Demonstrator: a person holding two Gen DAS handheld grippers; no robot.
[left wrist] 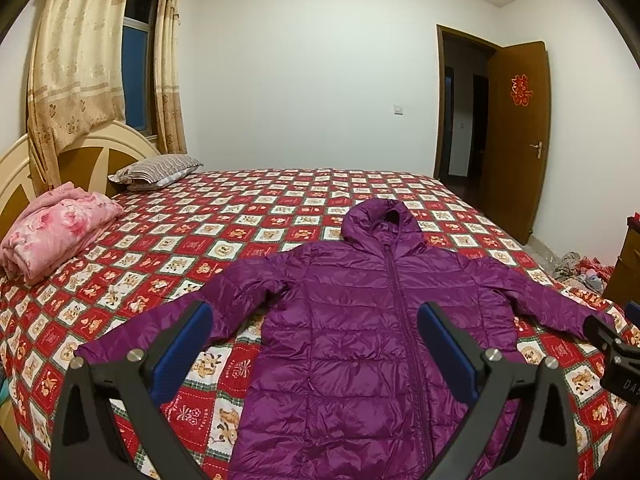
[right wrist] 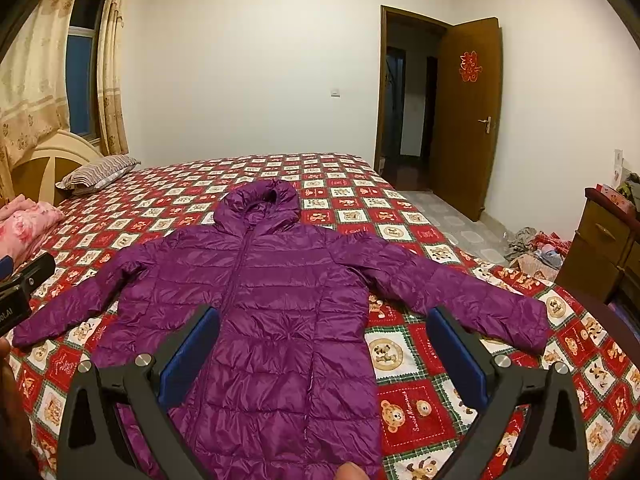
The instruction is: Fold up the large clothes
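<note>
A purple hooded puffer jacket (left wrist: 360, 320) (right wrist: 264, 304) lies flat and zipped on the bed, hood toward the far side and both sleeves spread outward. My left gripper (left wrist: 314, 312) hovers open above the jacket's left half, blue pads wide apart, nothing between them. My right gripper (right wrist: 324, 320) hovers open above the jacket's right half, near the right sleeve (right wrist: 472, 296). The right gripper's body shows at the right edge of the left wrist view, and the left gripper's body at the left edge of the right wrist view.
The bed carries a red patchwork quilt (left wrist: 240, 224) (right wrist: 416, 360). A folded pink blanket (left wrist: 56, 232) and a striped pillow (left wrist: 156, 170) lie by the headboard. An open brown door (right wrist: 468, 116), a wooden cabinet (right wrist: 604, 248) and floor clutter (right wrist: 532, 248) stand to the right.
</note>
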